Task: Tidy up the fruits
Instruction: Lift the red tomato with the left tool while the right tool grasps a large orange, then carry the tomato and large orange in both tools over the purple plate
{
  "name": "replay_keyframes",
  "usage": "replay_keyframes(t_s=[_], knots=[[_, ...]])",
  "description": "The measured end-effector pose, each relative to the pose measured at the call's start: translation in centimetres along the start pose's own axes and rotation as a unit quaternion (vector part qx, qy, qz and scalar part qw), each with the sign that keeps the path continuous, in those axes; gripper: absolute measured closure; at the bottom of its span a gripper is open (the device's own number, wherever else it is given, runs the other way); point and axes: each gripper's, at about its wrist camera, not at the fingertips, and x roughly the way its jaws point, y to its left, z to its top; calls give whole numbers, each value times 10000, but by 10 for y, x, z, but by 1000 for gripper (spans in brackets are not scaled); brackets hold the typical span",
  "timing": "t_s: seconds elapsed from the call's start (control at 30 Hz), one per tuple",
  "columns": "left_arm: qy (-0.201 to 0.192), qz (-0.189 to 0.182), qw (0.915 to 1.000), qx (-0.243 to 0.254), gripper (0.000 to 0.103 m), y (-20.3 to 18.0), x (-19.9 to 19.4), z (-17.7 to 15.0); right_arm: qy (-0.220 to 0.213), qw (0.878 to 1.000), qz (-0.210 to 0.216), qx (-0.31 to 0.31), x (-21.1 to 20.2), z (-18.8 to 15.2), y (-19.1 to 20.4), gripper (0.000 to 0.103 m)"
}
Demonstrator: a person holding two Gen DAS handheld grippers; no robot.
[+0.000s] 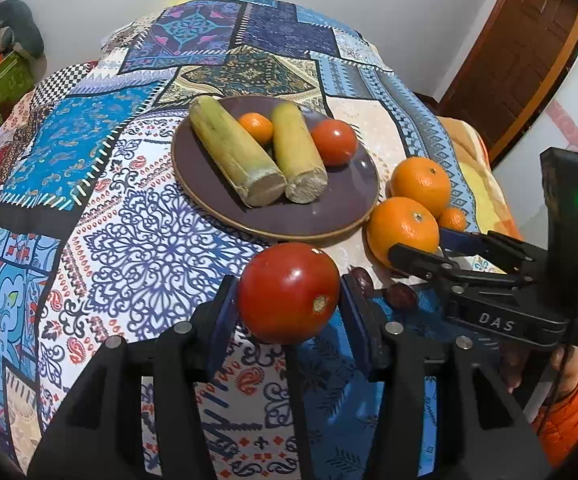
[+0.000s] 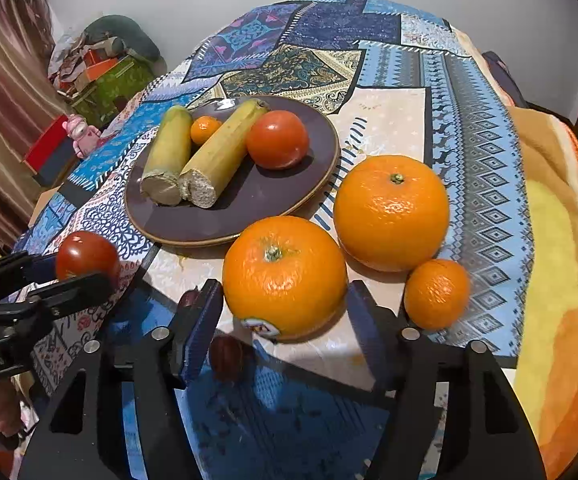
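Observation:
My left gripper (image 1: 289,300) is shut on a red tomato (image 1: 289,292) and holds it above the cloth, near the purple plate (image 1: 341,216). The plate carries two cut yellow-green stalks (image 1: 233,156), a small mandarin (image 1: 256,127) and another tomato (image 1: 333,142). My right gripper (image 2: 285,292) stands open, its blue pads (image 2: 199,324) on either side of a large orange (image 2: 285,276) that rests on the table. A gap shows at each pad. A second large orange (image 2: 391,212) and a small mandarin (image 2: 437,294) lie just right of it.
Two small dark red fruits (image 2: 225,356) lie on the cloth under the right gripper's left finger. An orange-yellow blanket (image 2: 557,280) hangs at the table's right edge. Boxes and clutter (image 2: 105,76) stand beyond the far left edge. A person's hand (image 1: 529,364) holds the right gripper.

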Motion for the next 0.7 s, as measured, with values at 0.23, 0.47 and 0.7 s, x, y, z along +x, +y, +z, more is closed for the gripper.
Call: replay_keyframes(t_s=[0.23,0.47,0.7], knots=[[-52,28,10000,-42,53,4,-2,4,53,10000,-8,-19,4,3,0,40],[-179,54,9998,-70,53,8,-12,9,-48,9998,-58,-192,-8,0,8,41],[-327,127,9993,-102,53,14,-20,20,-323,9990,17,-293,-23,14,17,54]])
